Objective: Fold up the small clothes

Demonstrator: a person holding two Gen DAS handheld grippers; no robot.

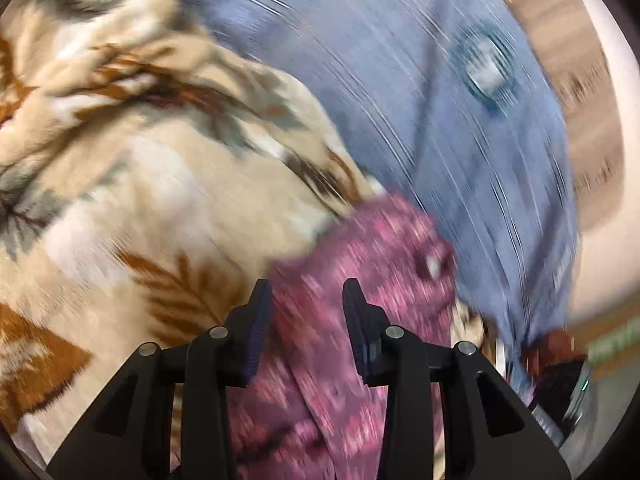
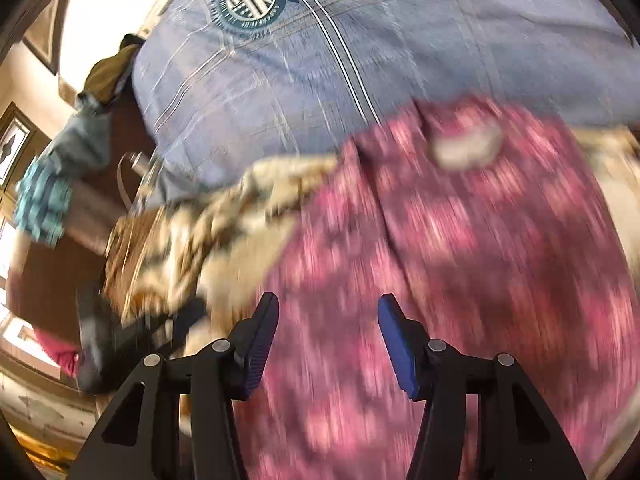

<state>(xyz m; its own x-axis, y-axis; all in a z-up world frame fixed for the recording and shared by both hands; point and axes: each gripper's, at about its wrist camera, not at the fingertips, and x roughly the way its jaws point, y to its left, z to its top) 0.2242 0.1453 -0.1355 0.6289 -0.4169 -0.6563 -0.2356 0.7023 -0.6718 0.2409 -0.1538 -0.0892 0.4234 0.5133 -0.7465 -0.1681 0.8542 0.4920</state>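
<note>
Both views are smeared with motion blur. The left gripper hangs over the pink patterned garment, its dark fingers spread with nothing pinched; the pink cloth lies beneath and beyond the gap. That garment sits on a cream blanket with brown leaves, with a blue plaid pillow just behind it.

Over on the other side, the right gripper has its blue-padded fingers parted wide as well, empty, with the pink patterned garment spread out below them. There is a pale tag or patch near the garment's far edge, too blurred to read.

On the blue plaid pillow sits a round teal crest, seen upside down. A dark banner beside it reads "STARS"; the ring of lettering around the shield is too small to make out. The cream blanket bunches at the left, with a teal striped cloth beyond it.
</note>
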